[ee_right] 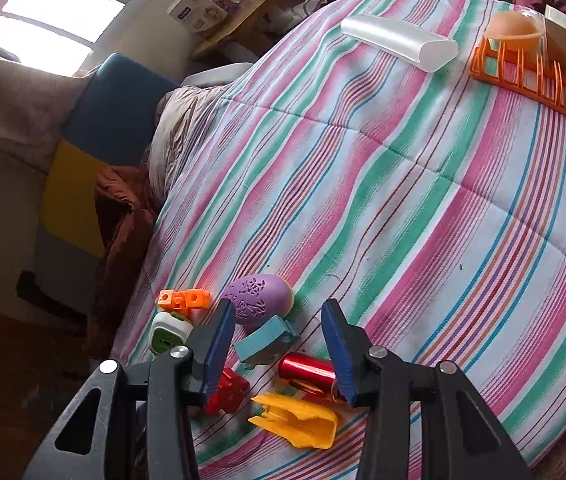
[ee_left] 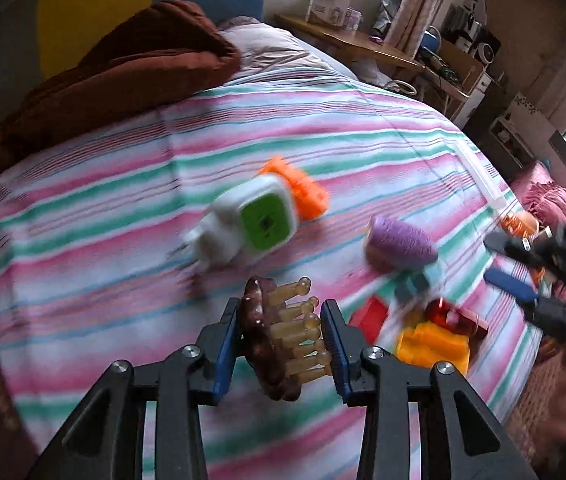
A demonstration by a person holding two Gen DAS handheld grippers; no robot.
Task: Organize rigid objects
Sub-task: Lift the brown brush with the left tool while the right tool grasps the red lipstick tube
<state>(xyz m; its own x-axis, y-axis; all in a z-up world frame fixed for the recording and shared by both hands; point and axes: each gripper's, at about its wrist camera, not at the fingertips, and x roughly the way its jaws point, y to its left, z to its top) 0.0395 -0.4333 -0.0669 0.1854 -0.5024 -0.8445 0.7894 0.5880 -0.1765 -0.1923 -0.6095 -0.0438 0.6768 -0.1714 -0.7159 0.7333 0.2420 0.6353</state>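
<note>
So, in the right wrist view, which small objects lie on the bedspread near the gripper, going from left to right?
White and green plug adapter → orange perforated block → red block → purple egg-shaped object → red metal cylinder.

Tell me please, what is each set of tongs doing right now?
Left tongs: closed on the brown scalp brush.
Right tongs: open, holding nothing.
</note>
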